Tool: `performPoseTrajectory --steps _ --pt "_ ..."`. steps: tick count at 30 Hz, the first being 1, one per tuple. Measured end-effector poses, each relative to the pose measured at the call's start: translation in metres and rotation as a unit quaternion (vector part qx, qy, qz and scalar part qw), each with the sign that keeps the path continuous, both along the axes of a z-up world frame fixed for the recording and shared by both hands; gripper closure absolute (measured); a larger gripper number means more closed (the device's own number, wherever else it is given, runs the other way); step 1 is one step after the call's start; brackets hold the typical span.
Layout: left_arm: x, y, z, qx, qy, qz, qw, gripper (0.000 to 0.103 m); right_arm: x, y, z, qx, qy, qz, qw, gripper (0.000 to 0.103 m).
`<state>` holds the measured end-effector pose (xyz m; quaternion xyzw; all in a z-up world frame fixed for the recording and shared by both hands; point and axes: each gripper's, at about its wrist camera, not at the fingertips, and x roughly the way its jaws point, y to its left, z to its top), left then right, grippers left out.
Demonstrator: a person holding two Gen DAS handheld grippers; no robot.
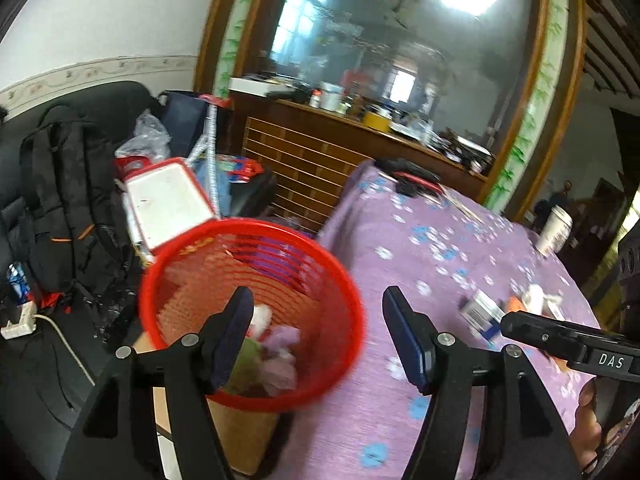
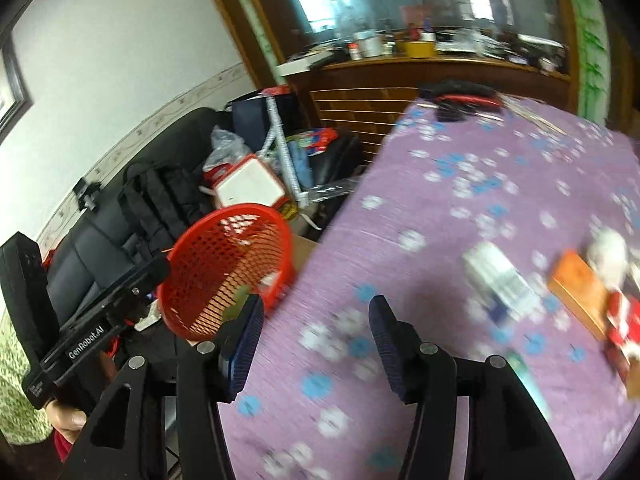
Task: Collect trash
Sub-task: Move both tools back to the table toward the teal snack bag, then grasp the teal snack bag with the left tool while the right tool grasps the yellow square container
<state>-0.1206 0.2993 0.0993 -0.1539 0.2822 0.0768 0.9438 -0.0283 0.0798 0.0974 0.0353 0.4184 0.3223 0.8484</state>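
Note:
A red mesh waste basket (image 1: 312,248) (image 2: 208,256) stands beside the table's left edge, with crumpled green, pink and white scraps (image 1: 272,356) in its bottom. My left gripper (image 1: 318,304) hangs open over the basket's right rim, nothing between its fingers. My right gripper (image 2: 316,312) is open over the purple flowered tablecloth (image 2: 420,200), empty. On the cloth to the right lie a white and blue box (image 2: 500,280) (image 1: 480,314), an orange packet (image 2: 576,288), a white wad (image 2: 608,252) and a red and white wrapper (image 2: 624,320).
A white paper cup (image 1: 554,230) stands far right on the table; black and red gear (image 1: 412,178) lies at its far end. A black sofa with a backpack (image 1: 68,200) and a white lidded box (image 1: 168,200) sits left. A wooden cabinet (image 1: 312,160) stands behind.

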Motion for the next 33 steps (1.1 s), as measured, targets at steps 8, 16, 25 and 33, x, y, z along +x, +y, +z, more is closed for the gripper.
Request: performPoseTrajectory --steps 8,16,25,33 --pt "0.022 -0.081 -0.018 0.007 0.044 -0.081 0.9957 0.036 -0.013 -0.100 -0.009 0.010 0.011 -0.077 0.997 0.044" --pt "0.043 -0.150 -0.040 -0.034 0.107 -0.154 0.9816 0.036 -0.013 -0.186 -0.022 0.041 0.032 -0.162 0.985 0.042" --pt "0.065 -0.223 -0.062 -0.041 0.172 -0.190 0.9658 0.037 -0.019 -0.234 -0.018 0.062 0.016 -0.203 0.977 0.041" --pt "0.095 -0.265 -0.078 -0.001 0.202 -0.192 0.9604 0.035 -0.023 -0.281 -0.020 0.079 0.014 -0.244 0.966 0.040"
